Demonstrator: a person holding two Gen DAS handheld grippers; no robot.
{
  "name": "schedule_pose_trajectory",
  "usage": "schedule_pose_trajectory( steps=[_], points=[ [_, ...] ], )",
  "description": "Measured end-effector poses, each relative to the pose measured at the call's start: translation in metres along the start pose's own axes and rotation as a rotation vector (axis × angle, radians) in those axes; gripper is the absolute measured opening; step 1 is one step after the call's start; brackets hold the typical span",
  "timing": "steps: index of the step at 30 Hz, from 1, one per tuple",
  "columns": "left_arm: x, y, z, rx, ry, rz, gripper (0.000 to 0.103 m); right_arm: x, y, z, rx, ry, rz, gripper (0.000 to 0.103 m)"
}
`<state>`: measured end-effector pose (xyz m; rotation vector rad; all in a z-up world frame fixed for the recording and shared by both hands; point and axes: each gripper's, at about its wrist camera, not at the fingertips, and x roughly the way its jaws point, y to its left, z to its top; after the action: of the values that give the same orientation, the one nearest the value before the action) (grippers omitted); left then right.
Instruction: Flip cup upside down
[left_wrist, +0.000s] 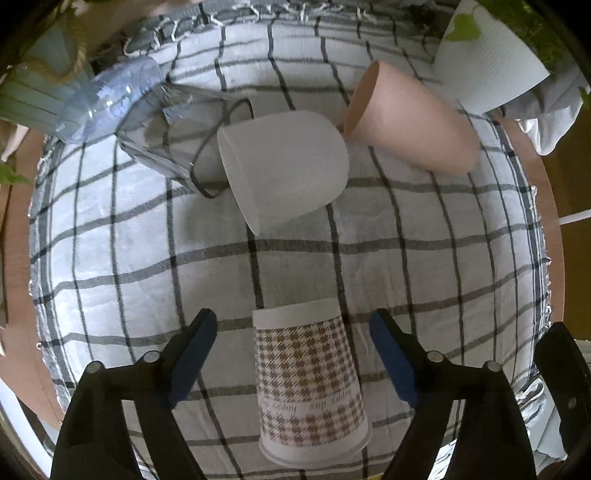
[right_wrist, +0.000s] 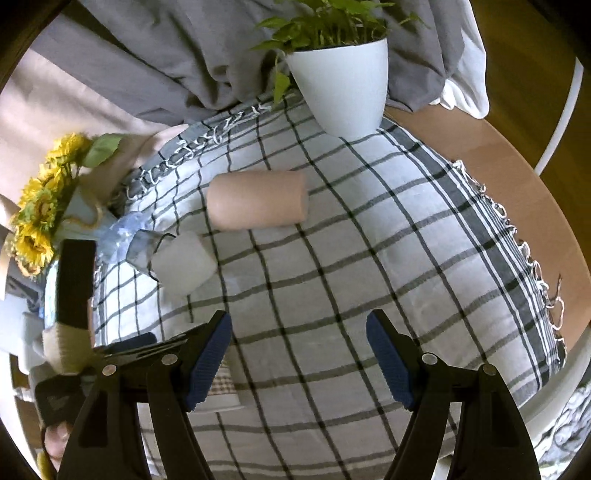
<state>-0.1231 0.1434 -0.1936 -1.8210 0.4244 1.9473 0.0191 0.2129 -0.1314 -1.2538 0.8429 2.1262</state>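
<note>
surface: grey-and-white checked cloth (left_wrist: 110, 258) over a round wooden table (right_wrist: 517, 173); grey fabric heaped behind it.
left gripper (left_wrist: 293, 354): blue-padded fingers (left_wrist: 195, 354) spread wide, one on each side of the houndstooth-print paper cup (left_wrist: 310, 380), neither pad touching it.
paper cup: between the left fingers, closed base away from the camera, wide rim nearest it; can't tell whether it lies on its side or already stands rim-down.
right gripper (right_wrist: 297, 358): fingers apart, nothing between them, only cloth; paper cup just off its left finger, mostly hidden.
beyond paper cup: translucent white plastic cup (left_wrist: 284, 170) on its side, well apart; past that, touching it, a pink plastic tumbler (left_wrist: 410, 122) on its side.
left of white cup: clear glass with dark wire (left_wrist: 177, 147) and a clear plastic bottle (left_wrist: 107, 99), both lying down.
far edge: white planter with green plant (right_wrist: 343, 85), sunflowers (right_wrist: 40, 206).
risk 1: thin paper wall, a hard squeeze likely crushes it.
risk 2: tapered side, a grip near the rim may slip toward the base.
risk 3: loose cloth may bunch under the rim and tip the cup on set-down.
</note>
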Motion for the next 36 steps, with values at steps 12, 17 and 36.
schedule_pose_trajectory(
  steps=[12,17,36],
  points=[
    [0.003,-0.002,-0.007,-0.026,0.002,-0.037,0.054,0.002,0.001,-0.004,-0.028,0.011,0.005,0.075],
    [-0.028,-0.004,-0.02,-0.015,-0.113,-0.033,0.054,-0.005,0.001,-0.005,-0.036,0.004,0.023,0.075],
    [-0.054,-0.015,-0.058,0.084,-0.419,-0.008,0.054,-0.019,0.005,-0.011,-0.139,-0.054,-0.02,0.075]
  ],
)
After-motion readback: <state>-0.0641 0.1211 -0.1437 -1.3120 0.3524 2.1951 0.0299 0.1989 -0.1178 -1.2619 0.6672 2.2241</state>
